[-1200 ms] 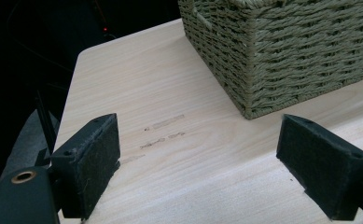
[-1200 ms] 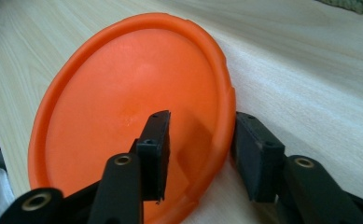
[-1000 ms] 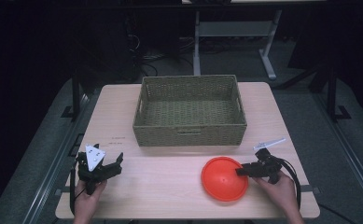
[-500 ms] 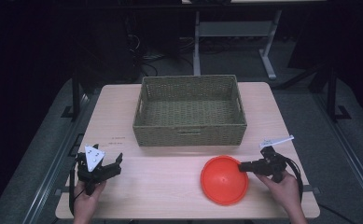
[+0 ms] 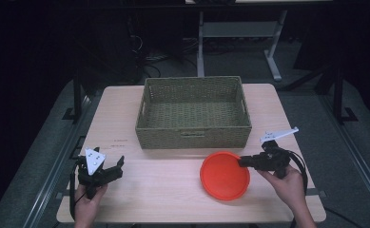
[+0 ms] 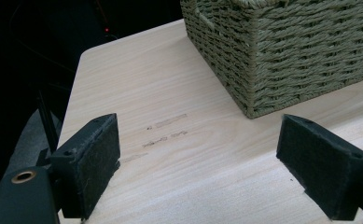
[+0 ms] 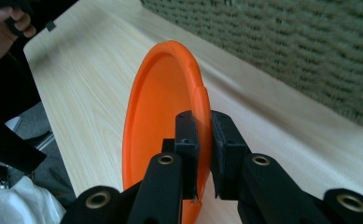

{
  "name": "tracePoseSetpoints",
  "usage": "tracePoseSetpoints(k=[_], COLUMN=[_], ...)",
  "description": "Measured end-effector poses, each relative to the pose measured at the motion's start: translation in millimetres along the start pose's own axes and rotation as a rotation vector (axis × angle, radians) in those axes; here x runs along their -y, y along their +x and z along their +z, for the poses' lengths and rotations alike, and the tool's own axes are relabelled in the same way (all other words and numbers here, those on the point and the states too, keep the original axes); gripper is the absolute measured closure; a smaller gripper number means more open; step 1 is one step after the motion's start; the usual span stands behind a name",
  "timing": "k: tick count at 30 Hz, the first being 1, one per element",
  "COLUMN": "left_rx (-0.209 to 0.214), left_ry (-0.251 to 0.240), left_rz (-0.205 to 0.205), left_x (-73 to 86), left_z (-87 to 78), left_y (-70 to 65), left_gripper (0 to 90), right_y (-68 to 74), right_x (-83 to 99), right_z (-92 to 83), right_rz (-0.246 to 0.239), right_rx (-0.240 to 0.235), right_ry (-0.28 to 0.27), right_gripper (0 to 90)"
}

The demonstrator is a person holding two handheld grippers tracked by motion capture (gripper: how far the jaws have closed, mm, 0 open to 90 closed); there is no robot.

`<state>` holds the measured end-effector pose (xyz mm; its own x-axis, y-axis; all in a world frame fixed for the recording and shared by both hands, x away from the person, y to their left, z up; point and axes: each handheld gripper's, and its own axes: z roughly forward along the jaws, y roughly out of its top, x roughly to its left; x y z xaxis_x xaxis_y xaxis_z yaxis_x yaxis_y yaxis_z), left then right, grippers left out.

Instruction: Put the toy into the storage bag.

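Observation:
An orange plate sits low over the table's near right part, in front of a woven basket. My right gripper is shut on the plate's right rim; in the right gripper view its jaws pinch the rim of the plate at the gripper. My left gripper rests at the near left of the table, open, with nothing between its jaws. In the left gripper view the gripper faces bare tabletop, with a corner of the basket ahead at the right.
The light wood table holds the basket at its middle back. Faint marks show on the wood left of the basket. A metal stand and dark floor lie beyond the far edge.
The right gripper and the plate have shifted slightly left and toward the basket. The left gripper has stayed in place.

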<state>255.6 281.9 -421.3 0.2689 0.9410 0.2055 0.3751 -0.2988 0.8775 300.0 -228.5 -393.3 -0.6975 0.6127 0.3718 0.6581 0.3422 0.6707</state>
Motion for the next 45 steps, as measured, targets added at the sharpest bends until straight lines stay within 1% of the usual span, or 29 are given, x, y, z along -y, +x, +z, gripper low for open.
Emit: tracePoseSetpoints(k=[1, 2, 3, 5, 9, 11, 12, 13, 14, 16, 17, 18, 20, 22, 23, 24, 28, 29, 30, 31, 32, 34, 40, 44, 45], left_rx=[-0.003, -0.003, -0.004, -0.005, -0.002, -0.004, -0.004, -0.004, -0.003, -0.003, -0.001, -0.001, 0.001, 0.000, 0.000, 0.000, 0.001, 0.001, 0.001, 0.000, 0.000, 0.002, 0.002, -0.001, -0.001], left_ry=[0.001, 0.001, 0.001, 0.002, 0.005, 0.008, 0.008, 0.008, 0.007, 0.009, 0.024, 0.024, 0.006, 0.008, 0.008, 0.007, 0.013, 0.014, 0.014, 0.013, 0.013, 0.013, 0.014, 0.015, 0.009], left_rz=[0.000, 0.000, -0.001, 0.001, 0.003, 0.005, 0.005, 0.006, 0.005, 0.004, 0.014, 0.014, 0.010, 0.013, 0.012, 0.012, 0.020, 0.019, 0.019, 0.018, 0.018, 0.018, 0.018, 0.016, 0.014], left_x=[0.0, 0.0, 0.0, 0.1, 0.4, 0.5, 0.5, 0.6, 0.6, 0.7, 0.5, 0.5, 0.9, 0.9, 0.9, 0.9, 0.7, 0.7, 0.7, 0.8, 0.8, 1.0, 0.9, 1.0, 1.2], left_z=[0.2, 0.2, 0.3, 0.4, 0.6, 1.0, 1.0, 1.2, 1.2, 1.0, -0.1, -0.1, 1.5, 1.4, 1.4, 1.4, 0.9, 0.4, 0.4, 0.3, 0.3, 0.5, 0.4, 0.2, 0.5], left_y=[0.4, 0.4, 0.4, 0.5, 0.4, 0.7, 0.7, 0.8, 0.8, 0.9, 1.7, 1.7, 1.0, 1.2, 1.1, 1.1, 2.1, 2.2, 2.2, 2.2, 2.2, 2.0, 2.4, 2.9, 2.9], left_gripper=[12.9, 12.9, 12.9, 12.9, 12.9, 12.9, 12.9, 12.9, 12.9, 12.9, 12.9, 12.9, 12.9, 12.9, 12.9, 12.9, 12.9, 12.9, 12.9, 12.9, 12.9, 12.9, 12.9, 12.9, 12.9], right_y=[2.4, 2.4, 4.6, 6.2, 10.6, 13.6, 13.6, 14.4, 14.4, 15.0, 15.8, 15.8, 16.8, 17.4, 18.7, 18.7, 18.2, 16.9, 16.9, 15.7, 15.7, 13.2, 8.9, 7.2, 6.3], right_x=[-5.3, -5.3, -11.3, -14.5, -27.6, -38.0, -38.0, -45.7, -45.7, -54.2, -60.3, -60.3, -71.0, -74.6, -81.8, -81.8, -95.4, -101.4, -101.4, -106.9, -106.9, -114.4, -130.6, -142.2, -145.0], right_z=[-3.1, -3.1, -5.8, -7.3, -12.3, -16.4, -16.4, -18.3, -18.3, -19.9, -21.0, -21.0, -22.0, -22.5, -22.9, -22.9, -22.1, -21.9, -21.9, -21.7, -21.7, -21.0, -20.7, -21.2, -21.0], right_rz=[-0.005, -0.005, -0.019, -0.023, -0.042, -0.049, -0.049, -0.056, -0.056, -0.060, -0.064, -0.064, -0.070, -0.072, -0.078, -0.078, -0.073, -0.062, -0.062, -0.060, -0.060, -0.061, -0.053, -0.041, -0.046], right_rx=[0.001, 0.001, 0.006, 0.004, -0.018, -0.020, -0.020, -0.021, -0.021, -0.027, -0.035, -0.035, -0.054, -0.057, -0.060, -0.060, -0.073, -0.082, -0.082, -0.085, -0.085, -0.094, -0.092, -0.100, -0.103], right_ry=[-0.007, -0.007, -0.009, -0.009, -0.017, -0.026, -0.026, -0.021, -0.021, -0.025, -0.032, -0.032, -0.047, -0.049, -0.056, -0.056, -0.064, -0.067, -0.067, -0.070, -0.070, -0.072, -0.080, -0.090, -0.092], right_gripper=[81.8, 81.8, 81.8, 81.9, 81.8, 81.8, 81.8, 81.8, 81.8, 81.8, 81.8, 81.8, 81.8, 81.7, 81.7, 81.7, 81.7, 81.7, 81.7, 81.7, 81.7, 81.7, 81.7, 81.7, 81.7])
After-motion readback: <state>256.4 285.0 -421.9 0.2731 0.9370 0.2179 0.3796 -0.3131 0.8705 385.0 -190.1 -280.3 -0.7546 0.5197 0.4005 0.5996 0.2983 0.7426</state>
